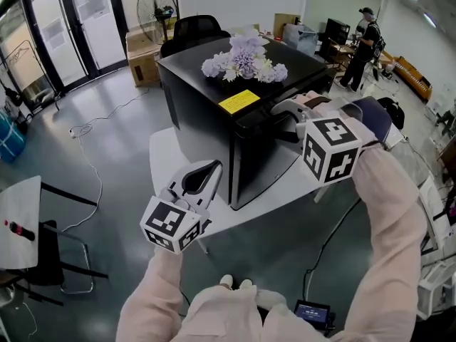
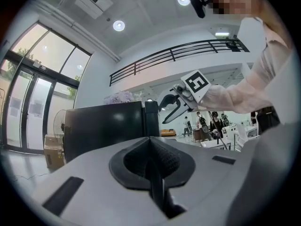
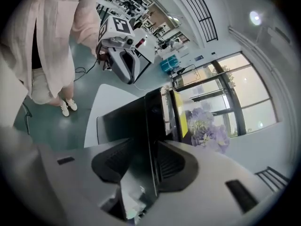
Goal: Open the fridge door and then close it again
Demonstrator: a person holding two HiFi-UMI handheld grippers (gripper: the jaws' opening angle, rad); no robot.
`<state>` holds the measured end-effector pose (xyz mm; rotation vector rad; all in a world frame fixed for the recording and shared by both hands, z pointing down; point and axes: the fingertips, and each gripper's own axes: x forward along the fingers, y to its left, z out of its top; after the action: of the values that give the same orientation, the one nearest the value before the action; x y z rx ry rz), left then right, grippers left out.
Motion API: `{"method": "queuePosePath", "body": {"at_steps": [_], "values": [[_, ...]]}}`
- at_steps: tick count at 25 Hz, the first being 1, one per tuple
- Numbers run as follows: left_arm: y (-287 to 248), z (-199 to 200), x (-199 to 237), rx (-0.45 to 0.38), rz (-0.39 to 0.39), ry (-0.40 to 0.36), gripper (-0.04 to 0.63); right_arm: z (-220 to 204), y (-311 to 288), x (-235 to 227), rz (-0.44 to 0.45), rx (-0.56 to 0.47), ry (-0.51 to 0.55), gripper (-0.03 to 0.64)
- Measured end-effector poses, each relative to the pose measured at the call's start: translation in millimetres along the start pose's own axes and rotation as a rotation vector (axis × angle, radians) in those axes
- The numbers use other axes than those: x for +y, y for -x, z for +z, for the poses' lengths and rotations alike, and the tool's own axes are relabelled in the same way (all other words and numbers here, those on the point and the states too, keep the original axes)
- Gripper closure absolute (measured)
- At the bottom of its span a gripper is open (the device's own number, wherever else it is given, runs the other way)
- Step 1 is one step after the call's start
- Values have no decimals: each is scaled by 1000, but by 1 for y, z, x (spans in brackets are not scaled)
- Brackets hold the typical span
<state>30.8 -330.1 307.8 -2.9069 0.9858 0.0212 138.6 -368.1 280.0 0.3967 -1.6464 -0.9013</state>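
A black mini fridge (image 1: 206,84) stands on a white table (image 1: 167,155), with its door (image 1: 269,164) facing me. My right gripper (image 1: 281,116) reaches down over the door's top corner. In the right gripper view the door's edge (image 3: 151,126) runs between the two pads, which close on it from both sides; a pale gap shows between door and body. My left gripper (image 1: 206,175) hovers in front of the table's near left, apart from the fridge, its pads (image 2: 162,161) pressed together with nothing between them. From there the fridge (image 2: 103,126) shows ahead and the right gripper (image 2: 170,108) above its corner.
Pale purple flowers (image 1: 246,59) and a yellow sticker (image 1: 239,100) lie on the fridge top. Behind it are a black chair (image 1: 192,28), cardboard boxes (image 1: 142,59) and a fan (image 1: 157,9). A person (image 1: 367,45) stands far right. A cable (image 1: 85,148) trails on the floor.
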Motion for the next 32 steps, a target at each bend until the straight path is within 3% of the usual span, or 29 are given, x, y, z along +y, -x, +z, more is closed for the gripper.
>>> {"method": "queuePosePath", "body": {"at_steps": [4, 11, 24, 32], "values": [[1, -6, 6, 5, -22, 1, 584, -1, -3, -5, -19, 45, -17, 499], [2, -13, 5, -4, -65, 15, 584, 0, -2, -5, -88, 66, -49, 499], [1, -15, 1, 6, -112, 21, 584, 2, 1, -4, -124, 118, -70, 503], [1, -17, -5, 22, -101, 21, 584, 3, 4, -3, -153, 118, -59, 502]]}}
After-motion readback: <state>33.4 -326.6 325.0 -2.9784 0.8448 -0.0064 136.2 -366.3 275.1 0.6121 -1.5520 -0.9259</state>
